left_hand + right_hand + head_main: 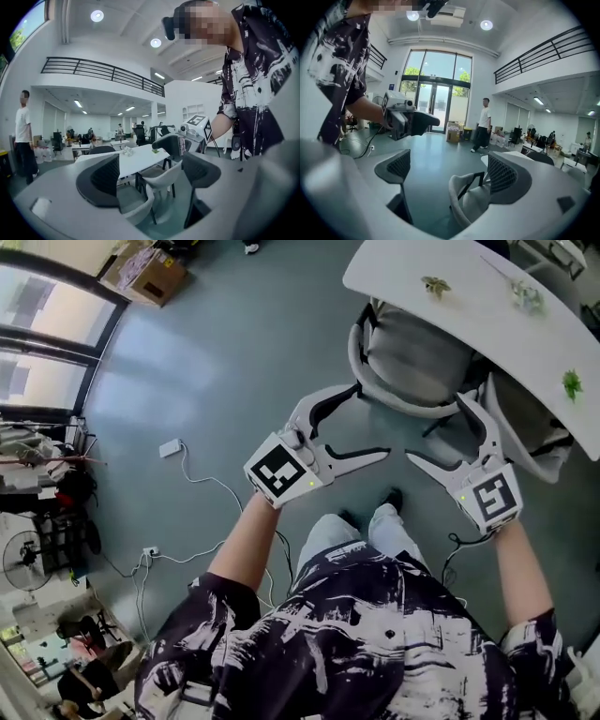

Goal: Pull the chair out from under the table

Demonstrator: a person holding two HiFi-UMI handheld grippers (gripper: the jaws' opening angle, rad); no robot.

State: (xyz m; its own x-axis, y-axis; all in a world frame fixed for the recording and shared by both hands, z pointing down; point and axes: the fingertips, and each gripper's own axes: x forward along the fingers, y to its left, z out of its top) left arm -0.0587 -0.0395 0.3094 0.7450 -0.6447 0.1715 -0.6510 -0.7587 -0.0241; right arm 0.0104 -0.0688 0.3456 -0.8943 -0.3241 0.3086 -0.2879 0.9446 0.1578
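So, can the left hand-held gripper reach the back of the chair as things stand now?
Probably yes. The left hand-held gripper is open and near the back rim of the chair, with nothing between them; the table covers only the seat's far side.

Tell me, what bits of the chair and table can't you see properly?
1. Front of the chair: in the head view it is hidden under the table.
2. Chair legs: in the head view they are covered by the chair's own seat.
3. Little green things on the table: too small in the head view to name.
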